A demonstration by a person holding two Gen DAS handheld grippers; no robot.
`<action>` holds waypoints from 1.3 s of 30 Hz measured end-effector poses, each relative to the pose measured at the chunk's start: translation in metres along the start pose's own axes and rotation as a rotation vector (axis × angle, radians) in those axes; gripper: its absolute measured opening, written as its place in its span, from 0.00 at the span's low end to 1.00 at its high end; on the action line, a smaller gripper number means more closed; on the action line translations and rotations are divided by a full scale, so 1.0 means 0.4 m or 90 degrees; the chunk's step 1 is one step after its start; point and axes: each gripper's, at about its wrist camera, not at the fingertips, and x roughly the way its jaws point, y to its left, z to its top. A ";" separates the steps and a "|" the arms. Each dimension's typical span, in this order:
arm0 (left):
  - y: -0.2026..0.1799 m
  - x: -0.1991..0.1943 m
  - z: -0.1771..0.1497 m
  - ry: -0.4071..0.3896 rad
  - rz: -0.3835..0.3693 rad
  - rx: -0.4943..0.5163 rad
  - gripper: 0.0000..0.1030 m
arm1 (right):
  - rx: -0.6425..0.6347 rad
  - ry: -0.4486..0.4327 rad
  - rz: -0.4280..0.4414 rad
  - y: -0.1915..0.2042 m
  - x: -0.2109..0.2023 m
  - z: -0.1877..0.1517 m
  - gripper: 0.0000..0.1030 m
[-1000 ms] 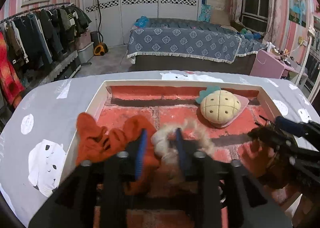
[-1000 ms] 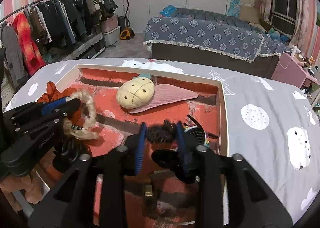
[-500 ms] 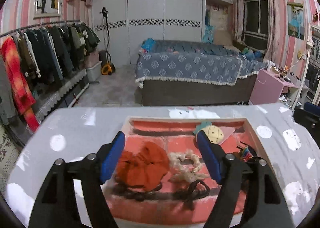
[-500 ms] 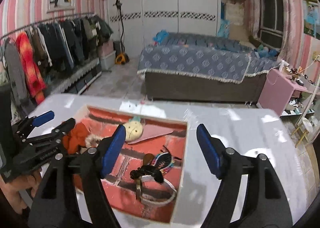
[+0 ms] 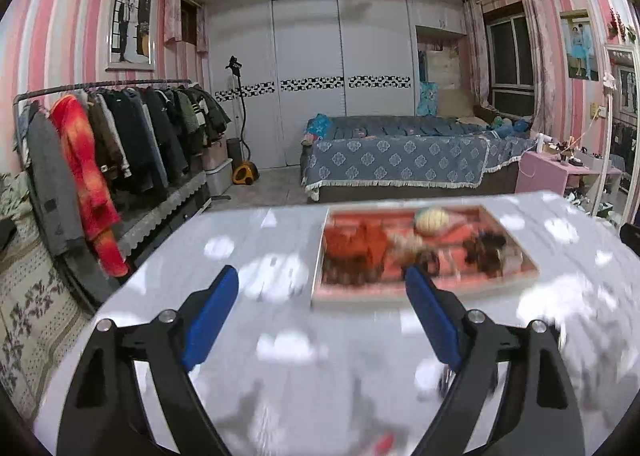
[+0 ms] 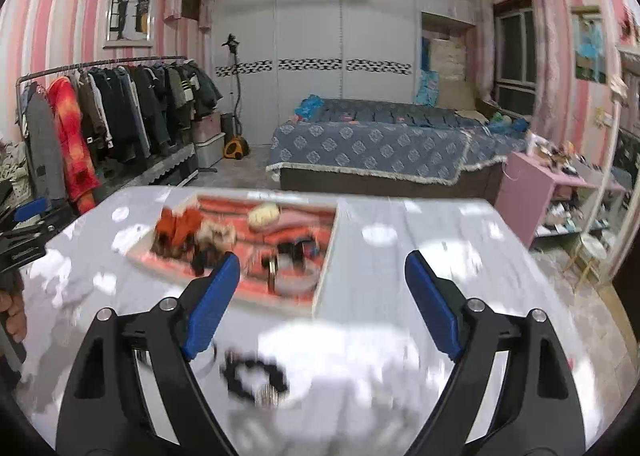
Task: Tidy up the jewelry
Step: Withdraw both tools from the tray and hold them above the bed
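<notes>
The left gripper (image 5: 322,288) hangs above the desk (image 5: 280,376) with its blue fingers (image 5: 210,310) spread wide and nothing between them; they have just been opening. Through its camera the tray (image 5: 424,294), shallow and lined with a red brick pattern, lies at about one o'clock from the fingers, clear of them. The picture is blurred with motion, so the smaller pieces inside cannot be told apart. An orange scrunchie (image 5: 356,242) fills the tray's nine o'clock end, a pale braided hair tie (image 5: 408,244) sits next to it toward the middle, a cream pineapple-shaped plush clip (image 5: 431,219) lies at twelve o'clock, and a dark clump of hair accessories (image 5: 486,252) takes the three o'clock end.

The right gripper (image 6: 322,286) is likewise wide open and empty, its fingers (image 6: 430,310) having just spread. From its camera the tray sits at about eleven o'clock. A black beaded bracelet (image 6: 254,378) lies on the desk outside the tray, at six o'clock in the frame, close under the left-hand finger; whether it touches anything is lost in the blur. At the nine o'clock edge of this view the left gripper shows as a dark frame with a blue tip.

Beyond the desk stand a bed (image 5: 400,159) at twelve o'clock and a clothes rack (image 5: 112,135) at ten o'clock.
</notes>
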 end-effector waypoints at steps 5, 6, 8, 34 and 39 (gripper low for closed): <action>-0.023 -0.116 -0.136 -0.039 0.015 -0.015 0.84 | 0.006 0.019 0.016 0.042 -0.084 -0.165 0.81; -0.031 -0.129 -0.157 -0.046 0.013 -0.022 0.84 | -0.011 0.012 0.009 0.060 -0.103 -0.193 0.81; -0.053 -0.132 -0.174 -0.047 0.010 -0.012 0.84 | -0.036 0.002 0.003 0.089 -0.124 -0.237 0.81; -0.067 -0.095 -0.200 -0.014 0.017 0.004 0.94 | -0.029 0.000 -0.032 0.079 -0.114 -0.279 0.92; -0.067 -0.093 -0.201 -0.014 0.016 0.004 0.95 | -0.028 0.001 -0.030 0.078 -0.114 -0.279 0.92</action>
